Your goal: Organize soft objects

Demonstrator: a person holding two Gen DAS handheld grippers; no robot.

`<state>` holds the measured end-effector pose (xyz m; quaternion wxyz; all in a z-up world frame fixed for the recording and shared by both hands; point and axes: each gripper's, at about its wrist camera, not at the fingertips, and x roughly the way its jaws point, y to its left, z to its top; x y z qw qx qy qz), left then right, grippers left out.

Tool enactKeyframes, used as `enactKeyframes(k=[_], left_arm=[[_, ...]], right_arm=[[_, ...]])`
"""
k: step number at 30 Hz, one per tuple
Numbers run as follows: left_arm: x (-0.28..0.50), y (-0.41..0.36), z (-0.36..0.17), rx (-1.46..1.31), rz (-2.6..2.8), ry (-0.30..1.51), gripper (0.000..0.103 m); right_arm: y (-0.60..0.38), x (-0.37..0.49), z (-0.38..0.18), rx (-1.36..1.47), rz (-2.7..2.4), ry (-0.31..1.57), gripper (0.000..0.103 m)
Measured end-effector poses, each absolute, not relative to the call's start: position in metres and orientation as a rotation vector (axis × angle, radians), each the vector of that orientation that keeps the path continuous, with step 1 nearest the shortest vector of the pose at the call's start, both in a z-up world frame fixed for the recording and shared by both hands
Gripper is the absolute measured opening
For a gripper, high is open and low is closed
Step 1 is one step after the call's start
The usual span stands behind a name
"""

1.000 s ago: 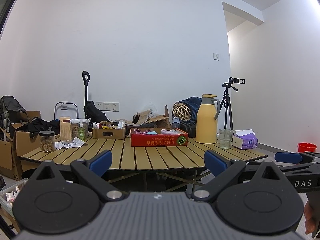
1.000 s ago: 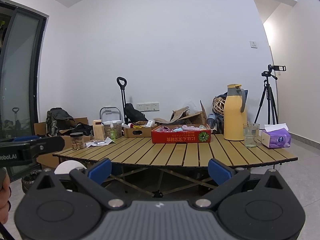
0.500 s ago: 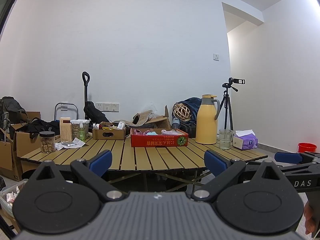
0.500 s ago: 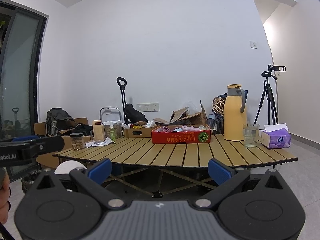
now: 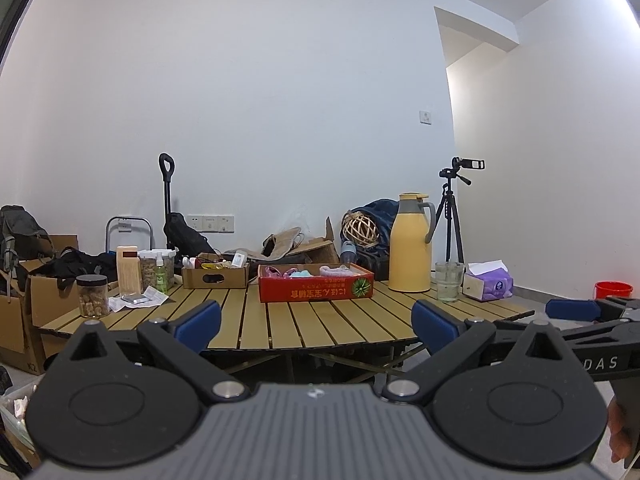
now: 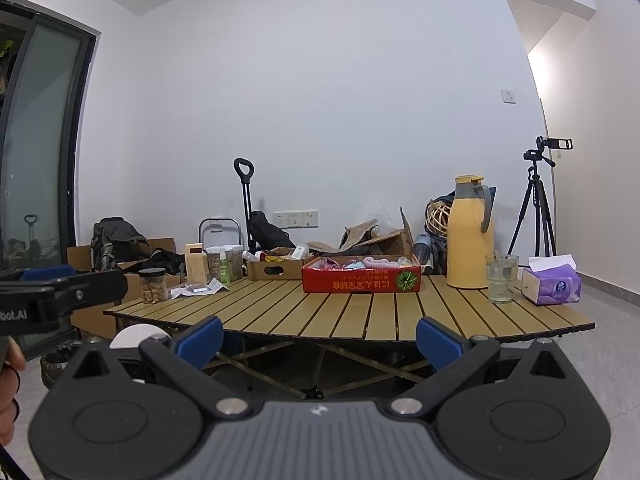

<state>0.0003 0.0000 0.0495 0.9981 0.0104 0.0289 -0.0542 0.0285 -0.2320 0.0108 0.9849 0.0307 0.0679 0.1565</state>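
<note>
Hovering short of the near edge of the slatted wooden tabletop (image 5: 320, 322), the left tongs (image 5: 316, 322) stand wide open with nothing between the blue pads (image 5: 199, 319). The right tongs (image 6: 318, 338) are likewise spread apart and empty, level with the tabletop's front edge, and well apart from everything on it.

Toward the back of the tabletop sits a red cardboard box (image 5: 316, 287) with a green fruit print on its front; pink and light blue soft objects (image 5: 302, 271) lie inside it, only their tops showing over the rim. Left of it stands a brown cardboard box (image 5: 215, 276) of small items, and further left a clear jar with a black lid (image 5: 93, 296). Right of the red box stand a yellow thermos jug (image 5: 410, 242), a drinking glass (image 5: 449, 282) and a purple tissue pack (image 5: 488, 286). A camera on a tripod (image 5: 454, 208) stands behind the tabletop by the wall.
</note>
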Motion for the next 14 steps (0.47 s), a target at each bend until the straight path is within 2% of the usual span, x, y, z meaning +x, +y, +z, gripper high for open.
enactKeyframes(k=[14], left_arm=[[0.0014, -0.0001, 0.0491, 0.003, -0.065, 0.042, 0.103]], right_arm=[[-0.2335, 0.0287, 0.0138, 0.06, 0.295, 0.112, 0.103]])
